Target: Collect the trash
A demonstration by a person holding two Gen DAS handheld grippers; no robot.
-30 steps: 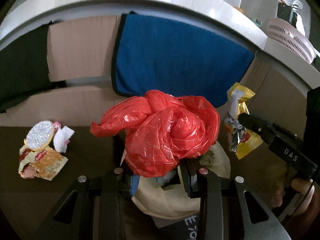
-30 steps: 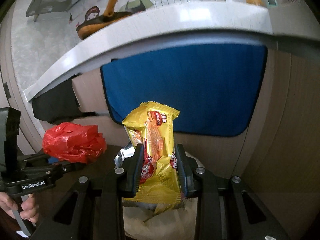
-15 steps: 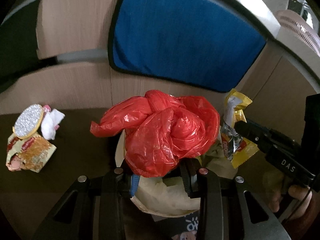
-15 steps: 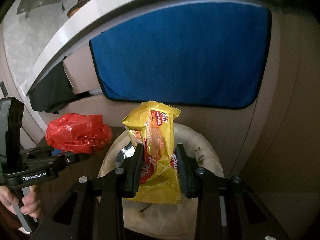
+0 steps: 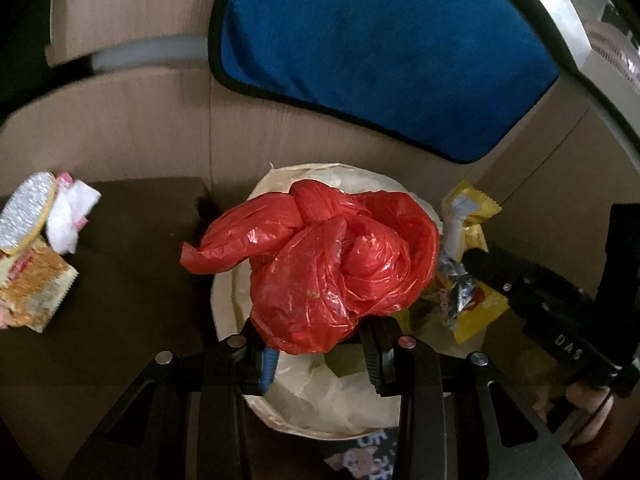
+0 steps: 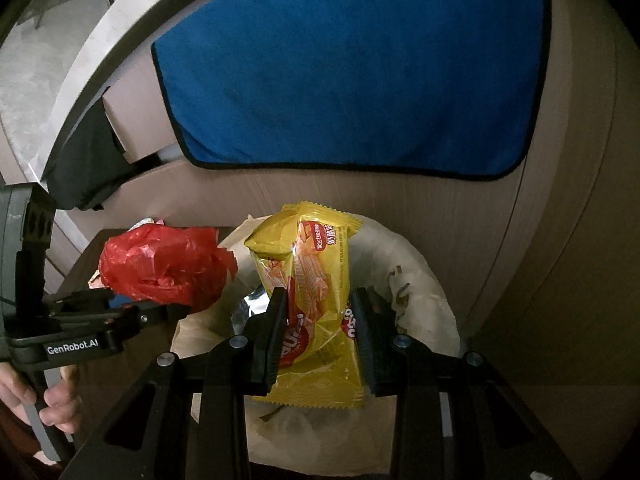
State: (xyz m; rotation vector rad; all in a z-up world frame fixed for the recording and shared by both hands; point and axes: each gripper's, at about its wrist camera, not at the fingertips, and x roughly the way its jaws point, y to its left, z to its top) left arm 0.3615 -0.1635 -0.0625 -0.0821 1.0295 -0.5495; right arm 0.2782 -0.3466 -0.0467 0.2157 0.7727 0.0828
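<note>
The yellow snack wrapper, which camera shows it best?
The right wrist view: the yellow snack wrapper faces the camera between the right gripper fingers, its print readable, above the lined bin. The left wrist view shows it only edge-on, partly behind the red bag.

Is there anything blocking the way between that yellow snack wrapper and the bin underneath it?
Nothing visible. The yellow wrapper hangs in the right claw directly over the bin's open liner. The red bag hangs to one side in the left claw.
</note>
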